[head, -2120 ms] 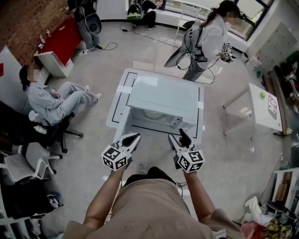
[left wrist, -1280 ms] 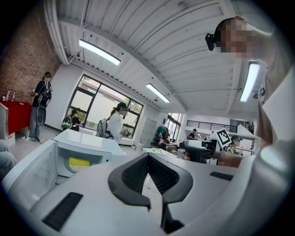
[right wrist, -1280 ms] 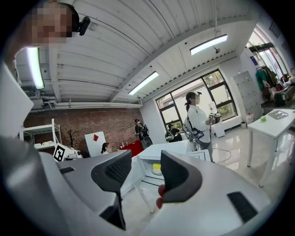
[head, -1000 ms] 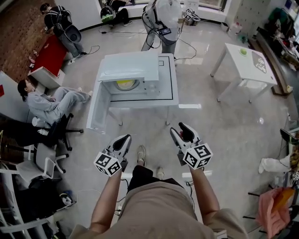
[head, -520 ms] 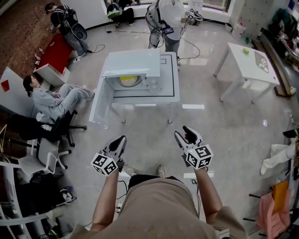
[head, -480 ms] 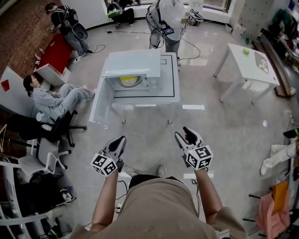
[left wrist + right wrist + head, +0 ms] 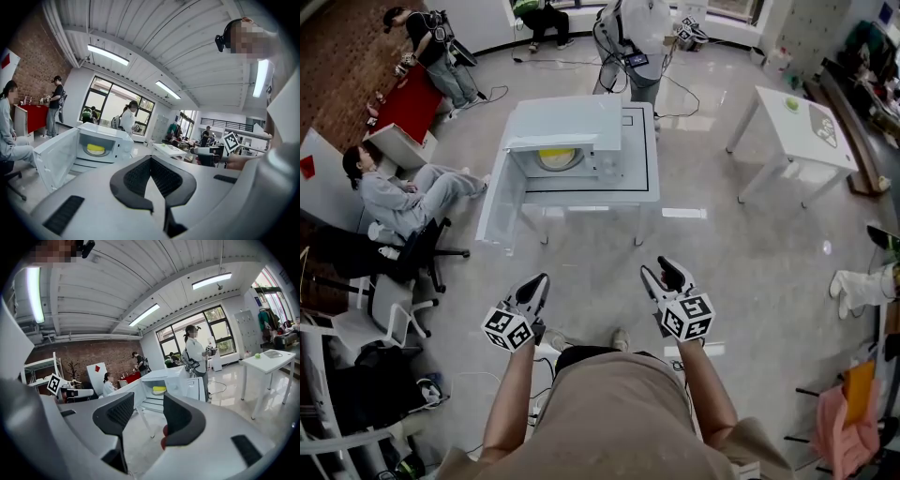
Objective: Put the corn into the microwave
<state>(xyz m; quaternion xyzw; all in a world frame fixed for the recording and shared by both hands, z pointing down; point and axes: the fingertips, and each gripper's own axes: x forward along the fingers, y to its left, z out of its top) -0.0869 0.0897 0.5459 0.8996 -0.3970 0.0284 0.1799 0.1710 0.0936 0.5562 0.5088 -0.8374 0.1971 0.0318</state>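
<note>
The corn (image 7: 554,160) lay inside the microwave (image 7: 570,122), so the shut left hand-held gripper (image 7: 540,281) or open right hand-held gripper (image 7: 661,272), both empty, needed to slowly close its door (image 7: 501,212).

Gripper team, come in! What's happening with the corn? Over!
Left gripper shut, right gripper open, both empty. Yellow corn already inside white microwave, door open. Nothing blocking; grippers well back from it.

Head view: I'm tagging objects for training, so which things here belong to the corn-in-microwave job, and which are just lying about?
Job:
- microwave, door open
- yellow corn inside it
- white table under it
- left gripper
- right gripper, open and empty

Lying about:
- side table with a green ball
- red counter
- office chair
- seated person
</note>
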